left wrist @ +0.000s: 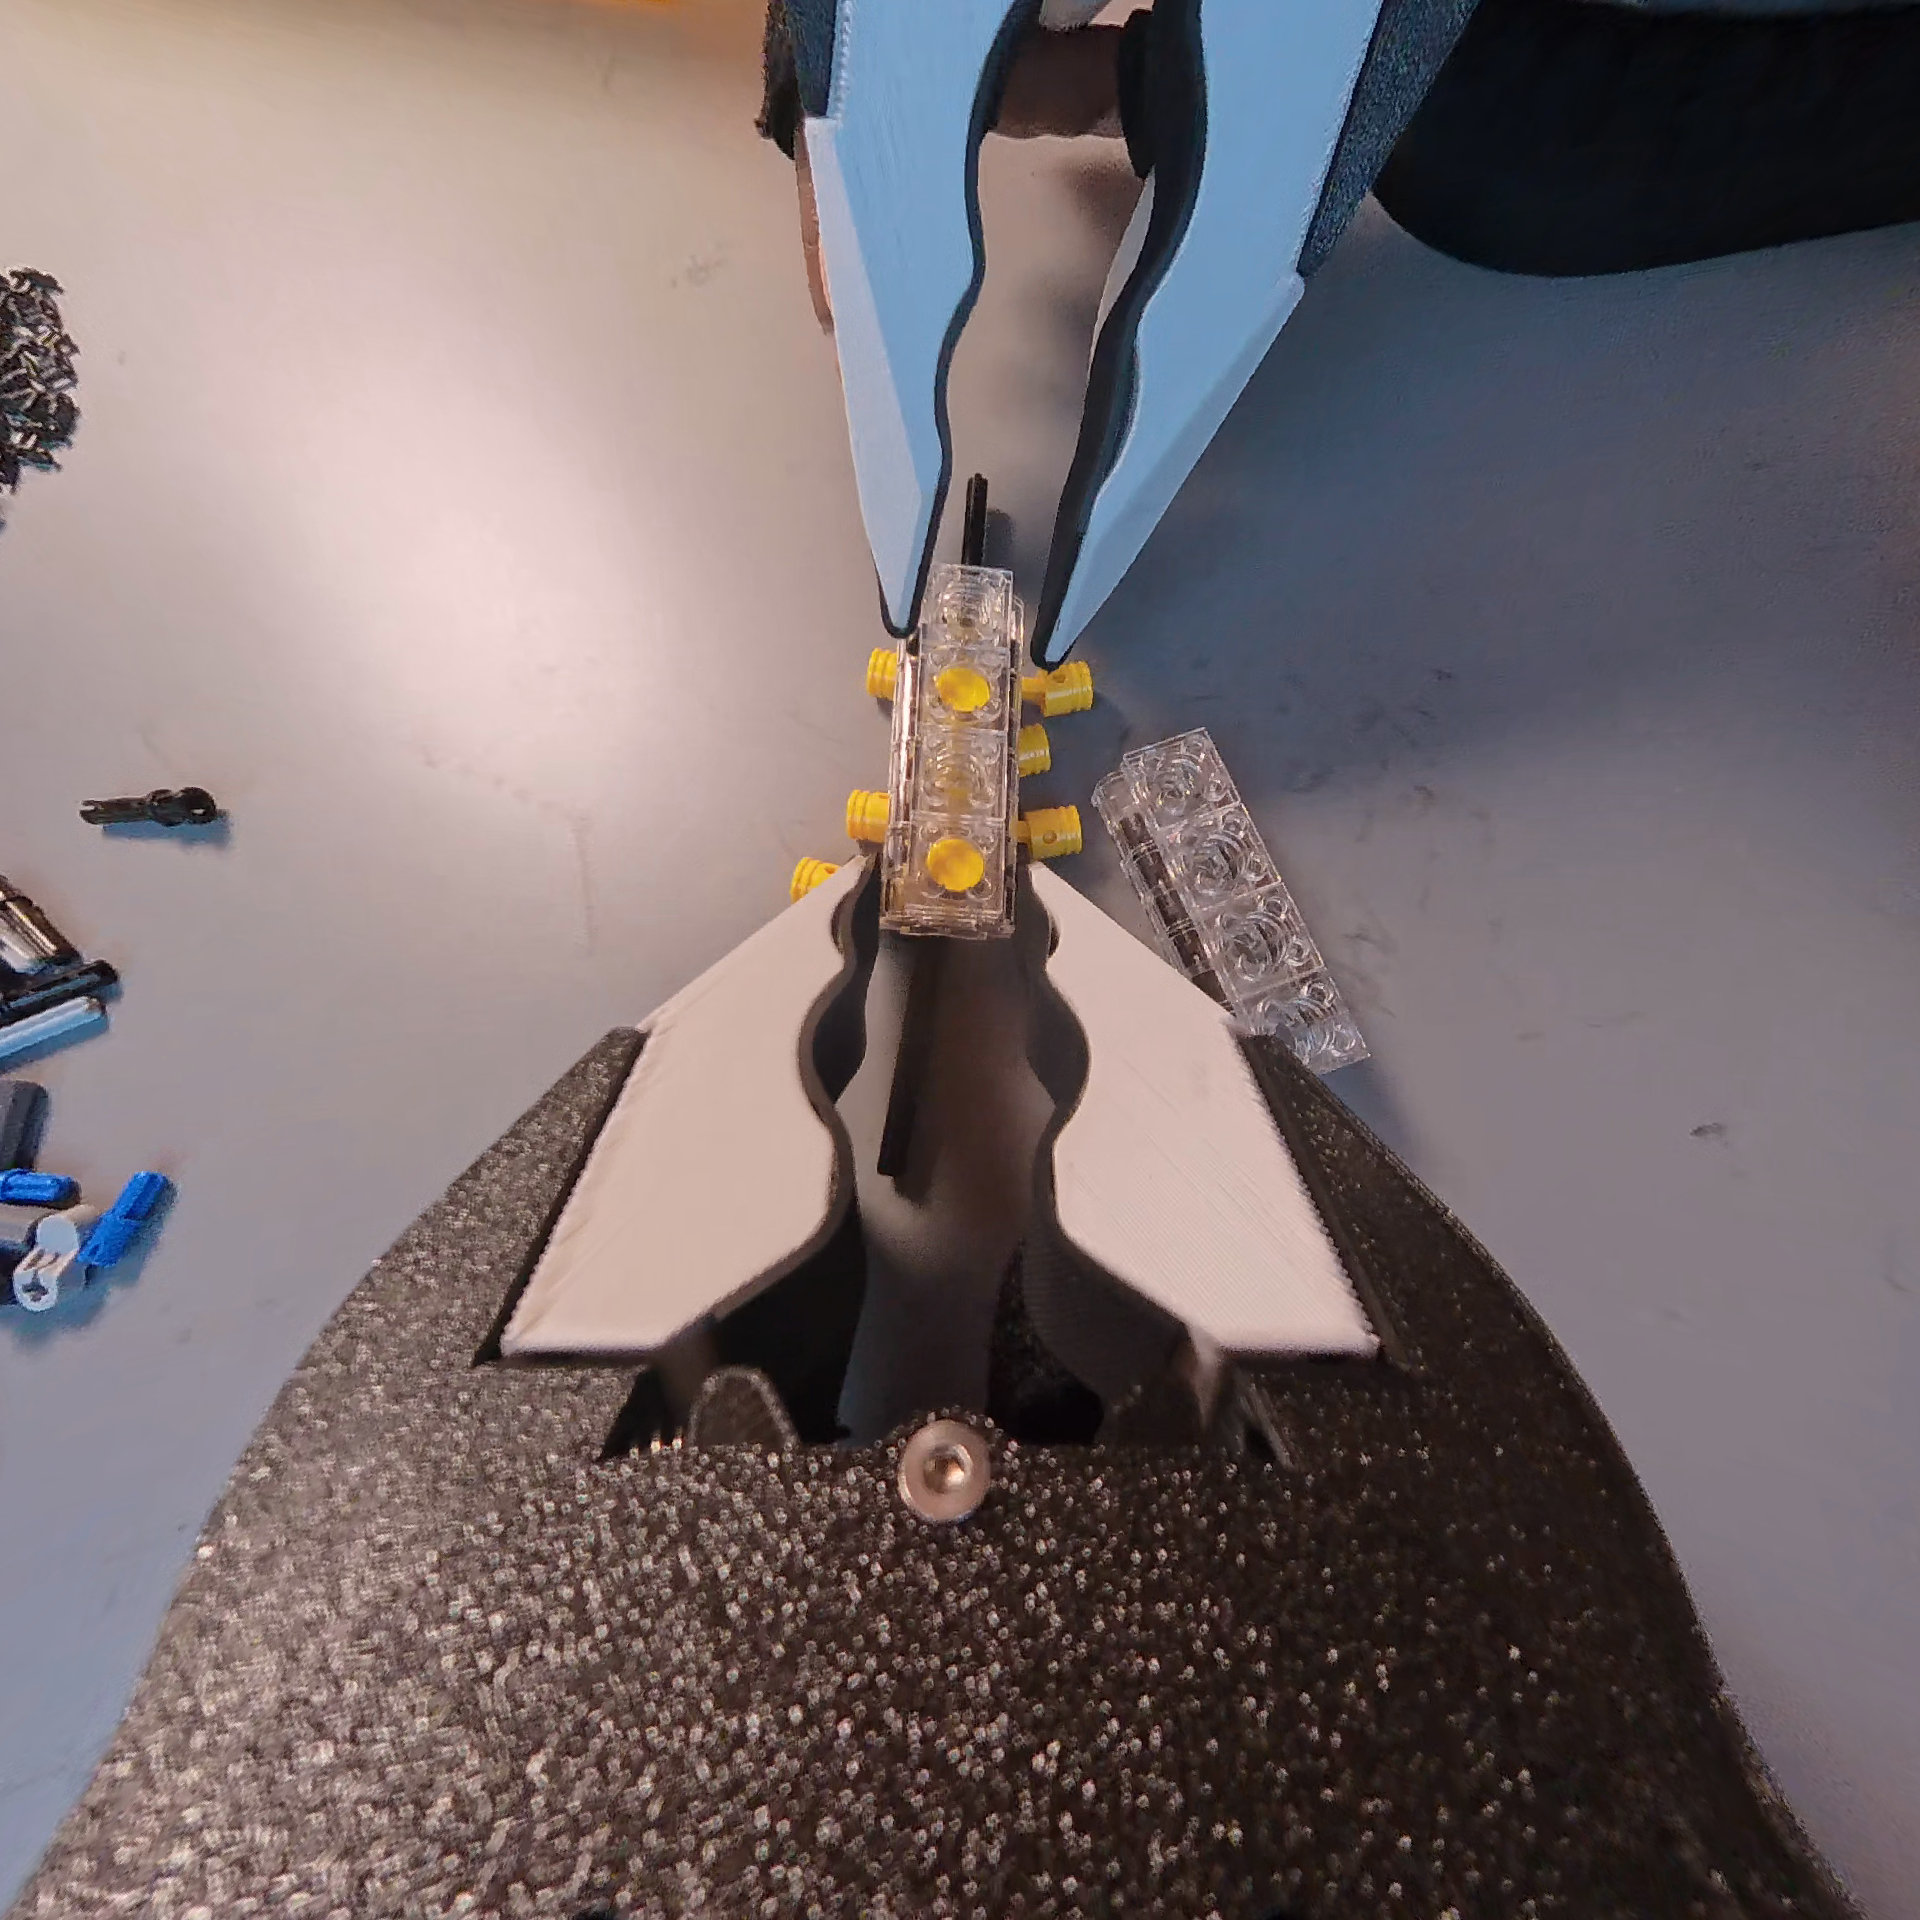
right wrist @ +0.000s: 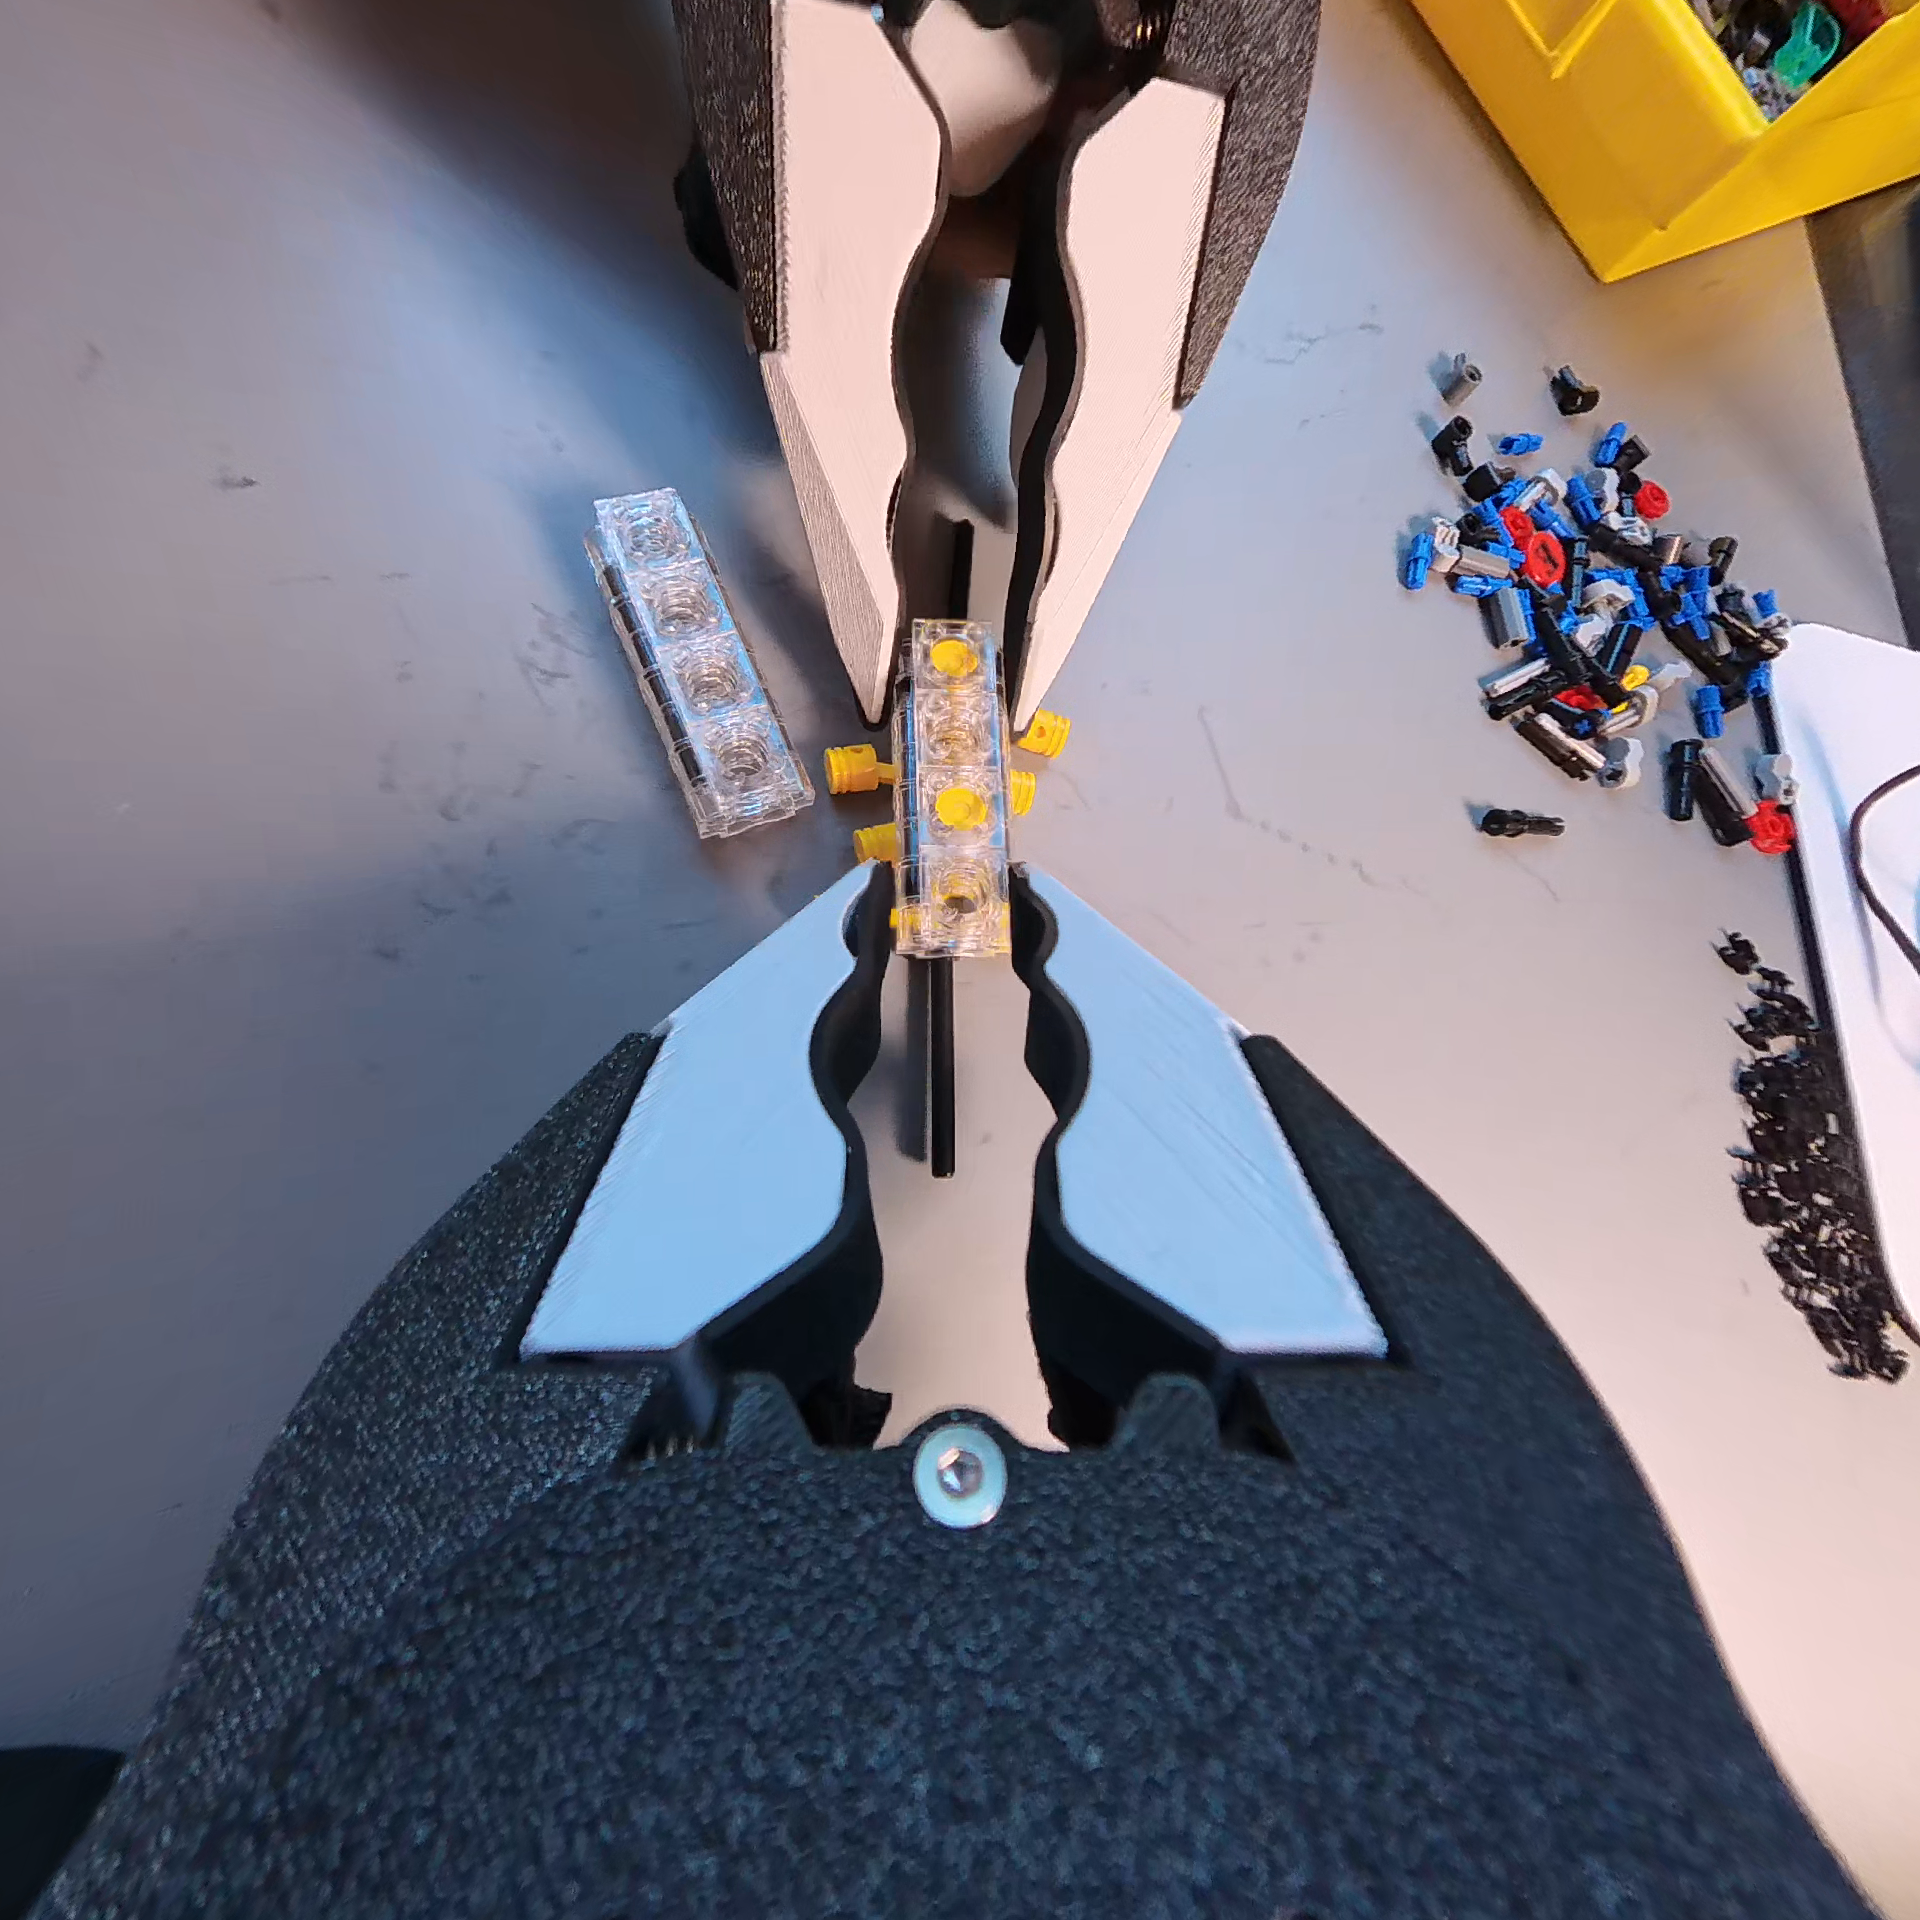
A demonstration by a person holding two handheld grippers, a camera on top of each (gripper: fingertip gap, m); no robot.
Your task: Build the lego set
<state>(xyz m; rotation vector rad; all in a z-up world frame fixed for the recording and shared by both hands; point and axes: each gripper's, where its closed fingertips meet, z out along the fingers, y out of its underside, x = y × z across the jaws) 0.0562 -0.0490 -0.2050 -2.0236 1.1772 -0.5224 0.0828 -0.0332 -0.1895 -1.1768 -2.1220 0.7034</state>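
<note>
A clear engine block (left wrist: pixel 948 758) with yellow pistons (left wrist: pixel 869 812) showing inside and sticking out on both sides is held between the two grippers, over the grey table (left wrist: pixel 416 520). A black axle (left wrist: pixel 912 1060) runs through it lengthwise. My left gripper (left wrist: pixel 945 883) is shut on the block's near end in the left wrist view. My right gripper (left wrist: pixel 971 639) comes in from the top and grips the far end. In the right wrist view my right gripper (right wrist: pixel 948 894) holds the block's (right wrist: pixel 951 790) near end, opposite the left gripper (right wrist: pixel 948 712).
A second clear block (left wrist: pixel 1226 894) lies on the table beside the held one; it also shows in the right wrist view (right wrist: pixel 696 665). A heap of small blue, black, grey and red parts (right wrist: pixel 1600 623), a pile of black pins (right wrist: pixel 1808 1174), a yellow bin (right wrist: pixel 1662 125) and a loose black pin (right wrist: pixel 1522 824) are on the right. Across from one pair of fingers to the other is roughly 4 cm.
</note>
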